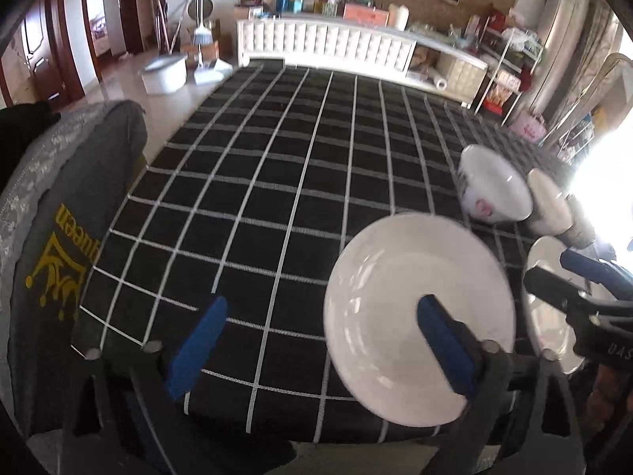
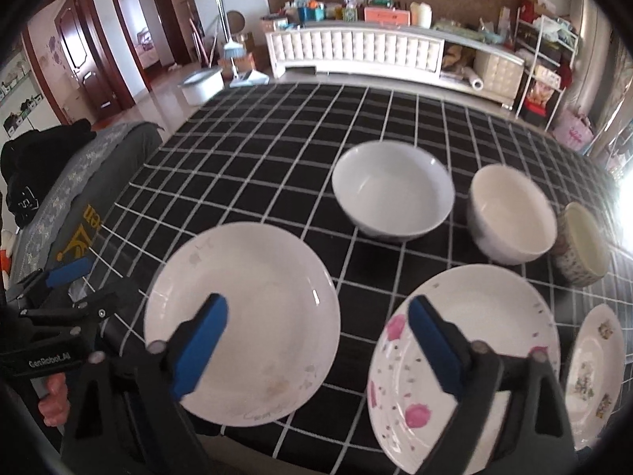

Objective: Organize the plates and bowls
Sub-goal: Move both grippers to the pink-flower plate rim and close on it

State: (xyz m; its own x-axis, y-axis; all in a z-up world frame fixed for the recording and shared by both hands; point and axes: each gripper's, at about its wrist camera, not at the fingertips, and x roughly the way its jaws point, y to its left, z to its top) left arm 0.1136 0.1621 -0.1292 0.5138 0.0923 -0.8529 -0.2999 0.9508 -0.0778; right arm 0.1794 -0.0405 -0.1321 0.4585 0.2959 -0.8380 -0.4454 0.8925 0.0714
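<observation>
Three plates and three bowls are sitting on the table [image 2: 253,150], which has a black cloth with a white grid on it. Closest to the near edge on the left is a plain white plate [image 2: 245,320]. Just right of it, not touching, is a plate with pink flowers [image 2: 486,316], and a third floral plate [image 2: 597,372] is at the far right, partly cut off by the edge of the view.

Behind the plates there's a row of bowls: a wide white bowl [image 2: 391,194], then a cream bowl [image 2: 510,213] just beside it, then a small patterned bowl [image 2: 581,245] that looks like it's touching the cream one.

The right gripper [image 2: 316,344] hangs over the near edge with its blue-padded jaws spread wide, nothing between them; one pad sits in front of the plain plate, the other in front of the pink flowered one.

The left gripper [image 1: 320,348] is also wide open and holding nothing, off to the left of the plain white plate. From its camera that plate is under its right pad.

A grey cushion with a gold crown print [image 1: 67,237] sits at the table's left side.
</observation>
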